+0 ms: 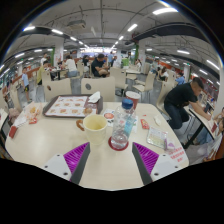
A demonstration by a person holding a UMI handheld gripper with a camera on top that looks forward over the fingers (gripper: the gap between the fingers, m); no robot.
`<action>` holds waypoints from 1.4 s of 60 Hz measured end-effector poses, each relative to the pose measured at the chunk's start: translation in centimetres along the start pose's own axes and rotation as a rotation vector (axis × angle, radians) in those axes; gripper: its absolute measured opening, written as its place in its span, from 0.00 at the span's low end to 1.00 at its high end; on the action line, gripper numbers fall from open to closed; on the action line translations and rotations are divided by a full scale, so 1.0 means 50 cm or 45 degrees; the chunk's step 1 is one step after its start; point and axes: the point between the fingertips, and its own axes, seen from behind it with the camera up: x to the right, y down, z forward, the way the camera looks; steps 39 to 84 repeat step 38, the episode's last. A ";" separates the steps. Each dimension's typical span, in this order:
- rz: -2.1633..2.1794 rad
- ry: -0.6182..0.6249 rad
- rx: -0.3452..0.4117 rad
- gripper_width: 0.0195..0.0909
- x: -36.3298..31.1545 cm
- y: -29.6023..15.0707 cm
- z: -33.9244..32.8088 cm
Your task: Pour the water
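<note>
Fingers (76, 156) apart — bottle (121, 128) just ahead

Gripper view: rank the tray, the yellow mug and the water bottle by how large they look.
1. Tray, widest though farthest.
2. Yellow mug.
3. Water bottle: close to the mug in apparent size, so their order is unsure.
The open gripper holds nothing.

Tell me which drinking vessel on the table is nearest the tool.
The clear glass on the dark coaster, just ahead between the open tool's fingers; the yellow mug stands farther left.
</note>
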 end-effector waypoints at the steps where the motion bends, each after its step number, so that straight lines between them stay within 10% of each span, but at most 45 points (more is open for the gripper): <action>1: 0.005 -0.001 0.003 0.92 -0.007 -0.001 -0.011; 84: 0.006 -0.040 0.023 0.92 -0.116 -0.023 -0.136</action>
